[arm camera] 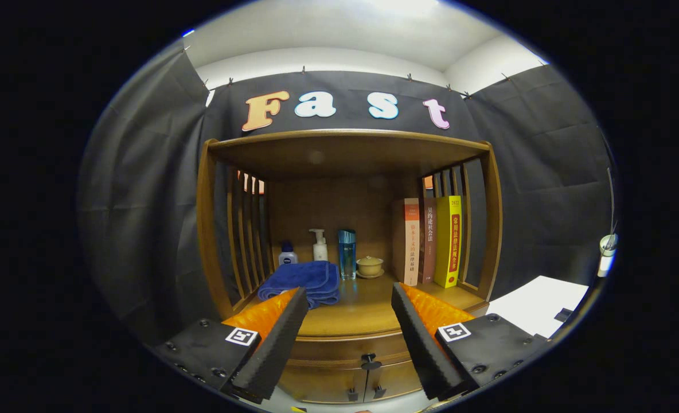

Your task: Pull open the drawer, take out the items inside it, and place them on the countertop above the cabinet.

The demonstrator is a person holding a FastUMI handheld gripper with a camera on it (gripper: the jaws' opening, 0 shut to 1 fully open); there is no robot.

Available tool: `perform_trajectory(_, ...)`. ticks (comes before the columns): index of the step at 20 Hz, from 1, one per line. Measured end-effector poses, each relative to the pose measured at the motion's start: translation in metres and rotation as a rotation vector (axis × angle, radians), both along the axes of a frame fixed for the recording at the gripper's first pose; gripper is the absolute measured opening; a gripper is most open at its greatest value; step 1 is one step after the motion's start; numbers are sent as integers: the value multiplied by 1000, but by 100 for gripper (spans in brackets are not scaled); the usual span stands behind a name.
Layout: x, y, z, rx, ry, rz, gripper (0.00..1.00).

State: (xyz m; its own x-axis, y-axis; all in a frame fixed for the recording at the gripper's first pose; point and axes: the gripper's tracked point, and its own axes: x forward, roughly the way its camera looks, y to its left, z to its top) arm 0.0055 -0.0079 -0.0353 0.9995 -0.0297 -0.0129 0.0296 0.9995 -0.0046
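Your gripper (348,312) is spread wide with nothing between its fingers, which suits an approach: the gap frames the front of the cabinet (491,229) so you can line up on the drawer (345,347) before closing in. The drawer sits shut just under the countertop (362,312), and its small dark knob (369,361) lies ahead of and below the fingertips, roughly centred between them, which is where you want it for a straight pull. Whatever is inside stays hidden until it slides out. The countertop already carries a folded blue towel (305,281) on the left, bottles (320,246) and a small lidded cup (369,266) pushed to the back, and books (428,241) standing upright against the right slats. That leaves the bare middle and front strip as the likely landing place, so keep your opening wide until you drop to the knob.
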Motion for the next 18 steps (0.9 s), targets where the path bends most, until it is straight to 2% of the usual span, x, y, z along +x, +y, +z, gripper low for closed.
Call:
perform_trajectory(10,38,-51,-112,41,34,-52,98)
perform_trajectory(18,54,-59,-183,44,94,-57,98)
